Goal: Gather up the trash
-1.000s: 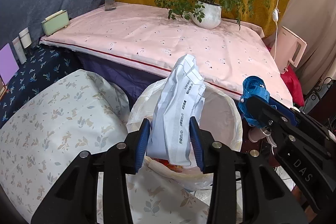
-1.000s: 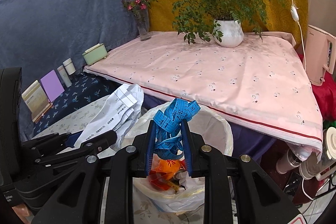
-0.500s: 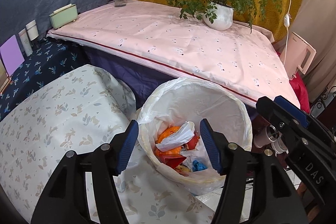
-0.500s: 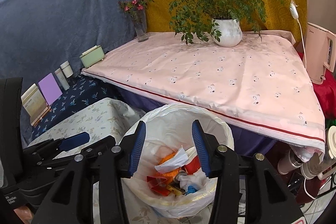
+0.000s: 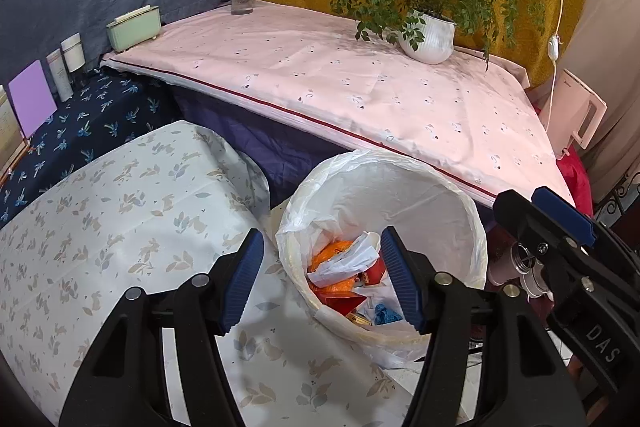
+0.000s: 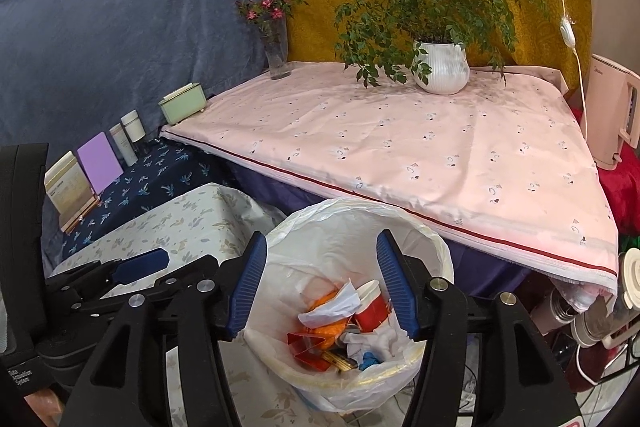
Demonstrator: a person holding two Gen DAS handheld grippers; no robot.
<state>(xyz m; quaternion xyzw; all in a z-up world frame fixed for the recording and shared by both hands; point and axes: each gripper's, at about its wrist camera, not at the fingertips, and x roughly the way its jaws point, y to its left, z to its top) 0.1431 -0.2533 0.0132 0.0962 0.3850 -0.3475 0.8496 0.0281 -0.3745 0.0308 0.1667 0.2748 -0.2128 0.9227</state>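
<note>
A trash bin with a white plastic liner [image 5: 416, 187] [image 6: 320, 227] stands below the pink table's front edge. Inside lie a crumpled white paper bag [image 5: 352, 259] [image 6: 332, 307], orange and red wrappers [image 6: 320, 335], a red cup [image 6: 372, 311] and a bit of blue measuring tape [image 5: 386, 315] [image 6: 368, 361]. My left gripper [image 5: 322, 281] is open and empty over the bin's near rim. My right gripper [image 6: 322, 287] is open and empty above the bin. It also shows at the right of the left wrist view [image 5: 560, 223].
A pink-clothed table [image 6: 400, 147] holds a potted plant [image 6: 440, 67], a flower vase [image 6: 276, 55] and a green box [image 6: 182, 105]. A leaf-print cloth surface [image 5: 120, 227] lies left of the bin. A pink kettle [image 6: 612, 115] stands right. Bottles [image 6: 580, 311] lie under the table.
Both grippers opened. The white paper bag and the blue measuring tape dropped into the bin. Both grippers have since risen slightly.
</note>
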